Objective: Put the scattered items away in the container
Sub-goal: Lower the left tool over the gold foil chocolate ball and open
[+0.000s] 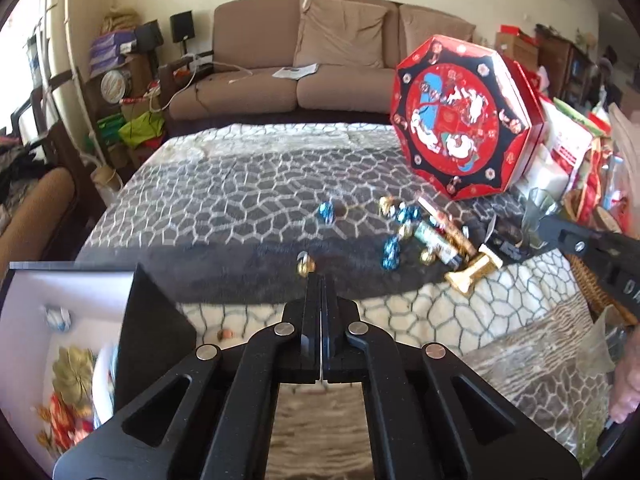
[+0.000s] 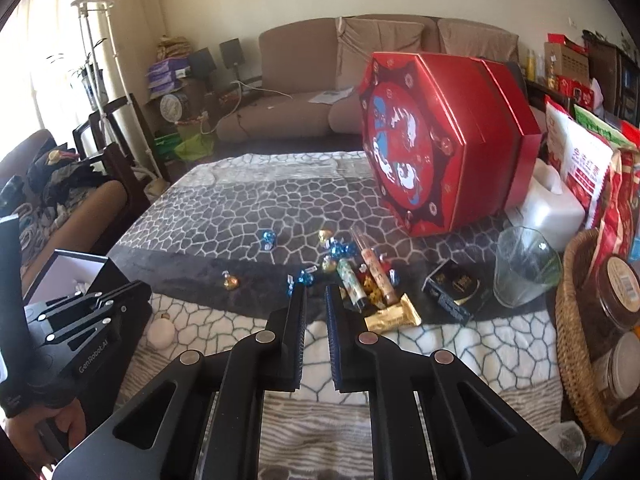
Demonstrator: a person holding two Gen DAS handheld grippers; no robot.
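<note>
Here, the scattered items are small foil-wrapped sweets (image 2: 340, 258), some blue and some gold, lying loose on a grey fleece blanket with a pale cobble pattern (image 2: 224, 216). Among them lie two printed tube-shaped packets (image 2: 366, 280), a flat gold foil bar (image 2: 394, 317) and a small dark box with gold print (image 2: 454, 286). One blue sweet (image 1: 326, 212) sits apart from the cluster, and one gold sweet (image 1: 305, 266) lies just beyond the tip of the left claw (image 1: 321, 280).

The container is a white-lined open box with dark walls (image 1: 72, 304) at the near left corner of the blanket; a few wrapped pieces already lie inside it.

The left claw points down at a slant over the blanket, its fingers pressed together with nothing between them. The right claw (image 2: 316, 292) also slants down toward the cluster; its ribbed pads stand close with only a narrow gap and hold nothing. A hand (image 2: 60, 424) grips the left tool's handle.

Behind the sweets, a large red octagonal gift box with a blue and white picture on its lid (image 1: 460, 120) leans tilted. Near it are a clear glass tumbler (image 2: 524, 268), a wicker basket holding jars (image 2: 576, 360) and red printed bags (image 2: 580, 160). A brown sofa (image 1: 312, 56) lines the far wall.
</note>
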